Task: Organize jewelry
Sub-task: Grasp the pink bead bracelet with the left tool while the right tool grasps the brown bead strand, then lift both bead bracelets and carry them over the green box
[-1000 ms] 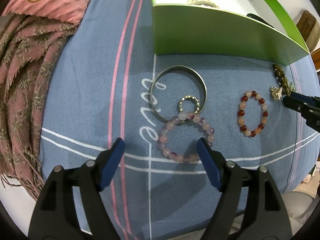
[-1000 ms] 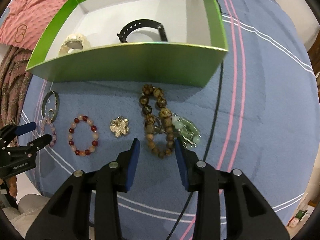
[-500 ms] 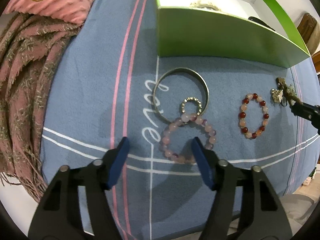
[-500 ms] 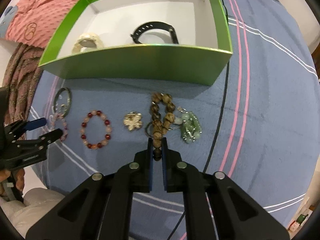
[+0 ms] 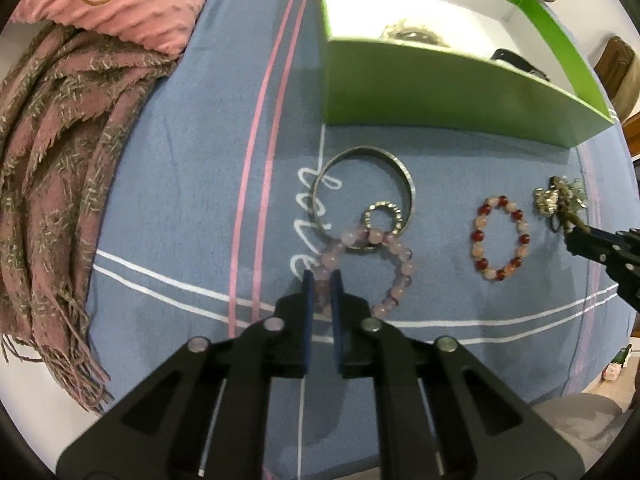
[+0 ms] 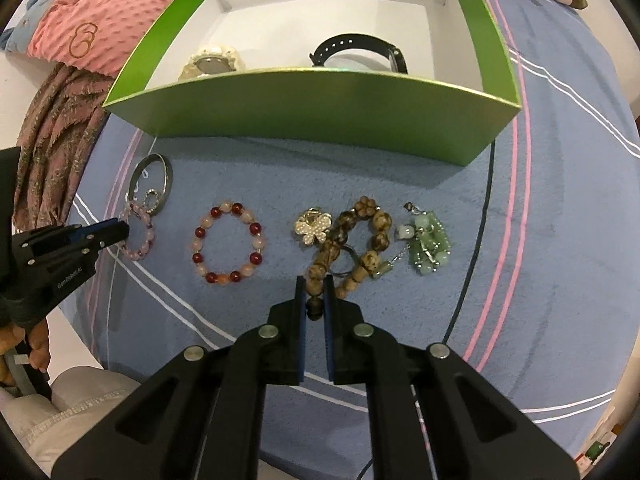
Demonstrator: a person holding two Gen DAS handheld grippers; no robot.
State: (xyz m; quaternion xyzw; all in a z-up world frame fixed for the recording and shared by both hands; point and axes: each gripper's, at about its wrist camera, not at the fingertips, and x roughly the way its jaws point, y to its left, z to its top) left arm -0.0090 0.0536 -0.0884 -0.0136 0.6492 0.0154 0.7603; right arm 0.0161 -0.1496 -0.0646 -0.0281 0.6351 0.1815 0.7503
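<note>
- We saw a blue bedspread (image 6: 540, 208) with pink and white stripes covering the bed and carrying everything; a pink dotted cushion (image 5: 132, 4) and a fringed mauve scarf (image 5: 52, 152) lay along its left edge.
- A green box (image 6: 320, 108) with a white inside sat toward the far edge of the bed. Inside we could see a black watch strap (image 6: 360, 50) and a pale beaded piece (image 6: 212, 65) beside it.
- The left tongs (image 5: 321, 280) were pressed nearly together, pinching the near-left side of the pink bead bracelet (image 5: 400, 276), which lay on the bedspread in front of the box's left corner.
- The right tongs (image 6: 315, 288) were likewise drawn in, pinching the near end of the brown wooden bead bracelet (image 6: 372, 236), which lay in front of the box's right half.
- A silver bangle (image 5: 364, 188) lay flat just behind the pink bracelet, and a small sparkly ring (image 5: 384, 218) rested over the bangle's near rim, touching the pink beads.
- A red and peach bead bracelet (image 6: 228, 242) lay by itself between the two pinched bracelets.
- A gold flower brooch (image 6: 318, 227) sat touching the left side of the wooden beads.
- A green jade-coloured charm cluster (image 6: 428, 246) lay just to the right of the wooden beads; we could not tell whether the two were linked.
</note>
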